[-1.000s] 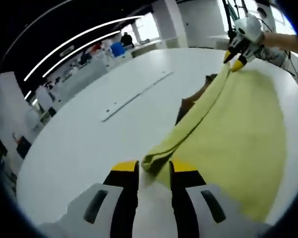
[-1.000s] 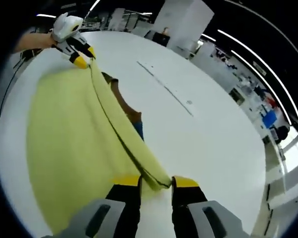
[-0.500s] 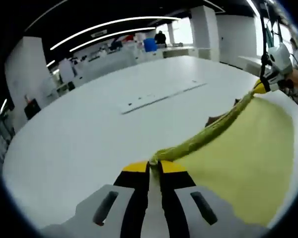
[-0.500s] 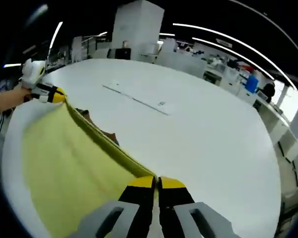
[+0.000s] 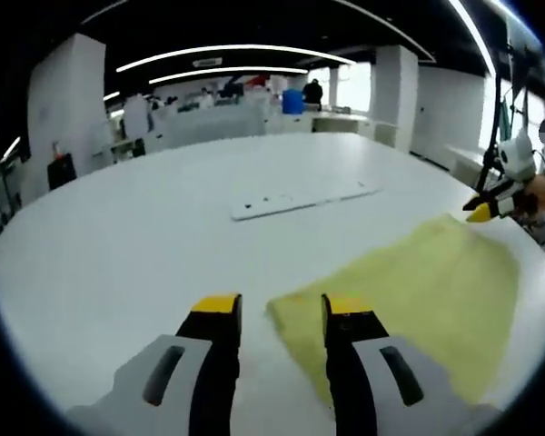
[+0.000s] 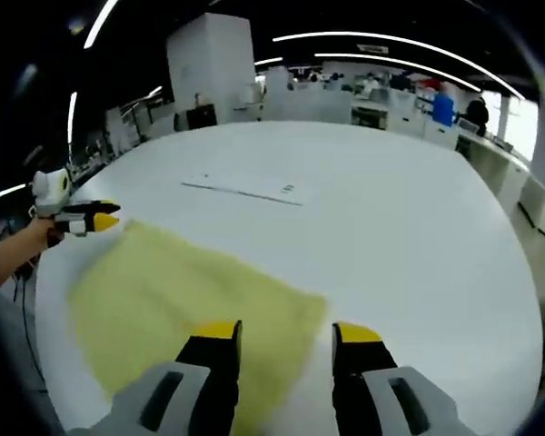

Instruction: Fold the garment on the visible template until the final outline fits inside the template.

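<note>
Both hand-held grippers have just let go. Half a second ago each was pinched shut on a corner of the yellow garment (image 5: 409, 300), holding its folded edge stretched taut above the worktop (image 5: 145, 236); now the left hand-held gripper (image 5: 274, 313) stands with its jaws wide apart and nothing between them, and the right hand-held gripper (image 6: 282, 336) is likewise wide and empty.

The garment has dropped flat. In the left gripper view it lies from about 6 o'clock out toward 3 o'clock, its near corner just ahead of the jaws. In the right gripper view it spreads from 6 o'clock toward 9 o'clock (image 6: 191, 295), ending near the left hand-held gripper (image 6: 100, 220) at its far corner. The dark patch that showed under the lifted edge a second ago is now covered, so this fold looks laid down.

A thin white strip (image 5: 304, 195) lies on the worktop toward 12 o'clock, well apart from the cloth. I cannot make out a template outline, so I cannot tell whether the cloth fits it; another fold may well be needed.
</note>
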### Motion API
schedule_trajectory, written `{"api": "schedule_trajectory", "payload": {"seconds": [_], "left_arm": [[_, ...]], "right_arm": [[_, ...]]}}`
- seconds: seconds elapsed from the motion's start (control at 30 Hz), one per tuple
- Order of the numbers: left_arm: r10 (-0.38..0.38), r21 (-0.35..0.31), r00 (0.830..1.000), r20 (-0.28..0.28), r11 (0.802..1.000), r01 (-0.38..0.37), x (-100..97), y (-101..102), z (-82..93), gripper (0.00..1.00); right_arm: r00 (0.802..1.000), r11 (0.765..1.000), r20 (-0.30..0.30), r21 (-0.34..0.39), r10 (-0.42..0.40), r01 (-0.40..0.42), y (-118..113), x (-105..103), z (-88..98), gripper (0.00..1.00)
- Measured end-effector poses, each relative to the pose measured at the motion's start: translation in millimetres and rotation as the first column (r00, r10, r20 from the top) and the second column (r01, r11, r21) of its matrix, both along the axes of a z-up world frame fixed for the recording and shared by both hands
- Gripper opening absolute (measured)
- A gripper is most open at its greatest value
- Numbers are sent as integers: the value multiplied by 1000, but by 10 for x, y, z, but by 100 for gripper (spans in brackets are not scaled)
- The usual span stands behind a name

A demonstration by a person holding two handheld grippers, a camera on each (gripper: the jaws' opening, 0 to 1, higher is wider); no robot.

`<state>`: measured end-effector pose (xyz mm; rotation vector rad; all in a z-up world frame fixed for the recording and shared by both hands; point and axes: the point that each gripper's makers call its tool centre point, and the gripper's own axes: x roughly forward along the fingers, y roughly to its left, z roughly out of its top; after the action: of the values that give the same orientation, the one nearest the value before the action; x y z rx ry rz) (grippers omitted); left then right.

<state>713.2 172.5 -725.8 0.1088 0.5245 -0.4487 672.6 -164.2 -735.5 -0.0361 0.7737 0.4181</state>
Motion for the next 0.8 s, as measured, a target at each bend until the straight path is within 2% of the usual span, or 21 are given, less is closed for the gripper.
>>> {"api": "schedule_trajectory", "payload": {"seconds": [0.1, 0.2, 0.33, 0.47, 0.8], "left_arm": [[-22, -12, 1000, -7, 1000, 22, -83, -6, 32, 41], [-40, -71, 999, -8, 997, 39, -174, -40, 93, 48], [-80, -45, 997, -5, 996, 80, -332, -36, 122, 53], [-109, -47, 994, -12, 993, 108, -486, -36, 135, 58], [-148, -98, 988, -47, 985, 143, -834, -15, 143, 62]], "right_arm": [[999, 999, -35, 45, 9, -7, 56, -85, 31, 50], [998, 998, -61, 59, 16, -12, 81, -181, 42, 56], [997, 998, -69, 52, 35, -32, 101, -303, 60, 58], [995, 996, -94, 77, 44, -37, 129, -473, 77, 61], [983, 992, -144, 79, 114, -103, 107, -909, 79, 60]]}}
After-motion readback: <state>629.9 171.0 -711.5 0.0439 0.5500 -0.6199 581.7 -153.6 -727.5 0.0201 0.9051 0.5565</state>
